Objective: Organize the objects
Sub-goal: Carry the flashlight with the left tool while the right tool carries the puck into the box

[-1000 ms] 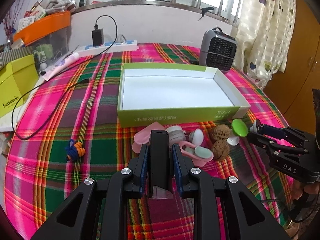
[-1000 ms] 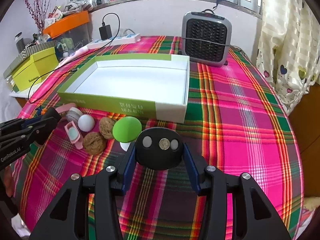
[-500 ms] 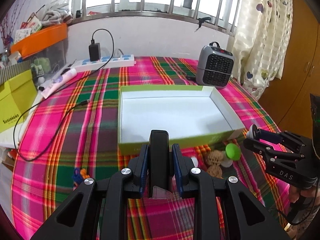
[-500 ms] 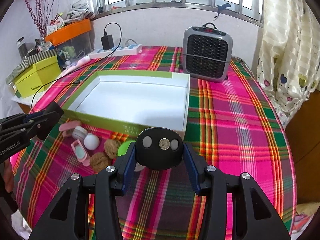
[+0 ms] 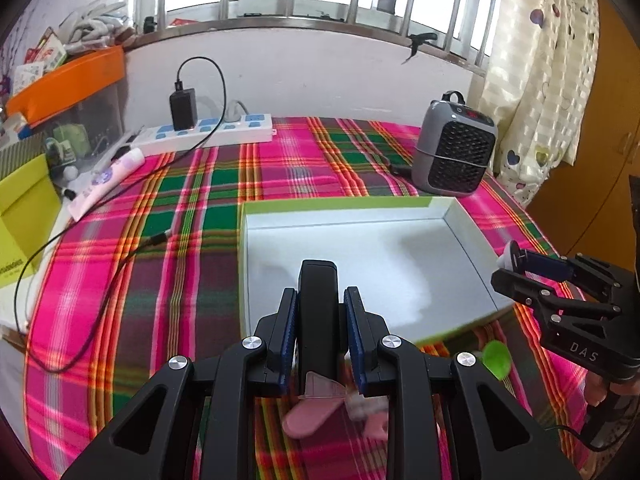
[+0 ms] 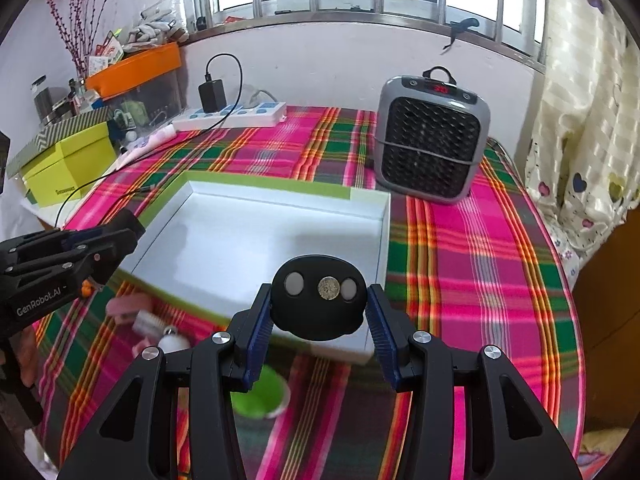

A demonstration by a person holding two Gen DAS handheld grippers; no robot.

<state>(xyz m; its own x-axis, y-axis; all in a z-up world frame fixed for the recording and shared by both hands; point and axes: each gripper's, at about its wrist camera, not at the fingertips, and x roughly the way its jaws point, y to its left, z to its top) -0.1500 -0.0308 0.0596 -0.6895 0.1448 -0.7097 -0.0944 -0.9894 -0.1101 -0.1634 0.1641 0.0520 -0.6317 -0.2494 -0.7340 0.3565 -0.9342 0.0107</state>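
My left gripper (image 5: 319,320) is shut on a slim black rectangular object (image 5: 318,304) and holds it above the near edge of the open green box (image 5: 256,272) with a white inside. My right gripper (image 6: 318,312) is shut on a black oval device (image 6: 318,298) with two white discs and a coin-like disc on its face, above the box (image 6: 256,236) near its front right corner. Below lie a green mushroom toy (image 6: 258,396), a pink case (image 5: 310,416) and a white ball (image 6: 173,343), partly hidden by the grippers.
A grey heater (image 6: 432,144) stands behind the box. A white power strip (image 5: 208,134) with a black charger and cable lies at the back. A yellow-green box (image 6: 68,164) and an orange bin (image 6: 138,66) sit at the left. Curtain on the right.
Both grippers have risen and moved forward with their objects, from above the small items to over the box's near edge. The small items have dropped low in both views.
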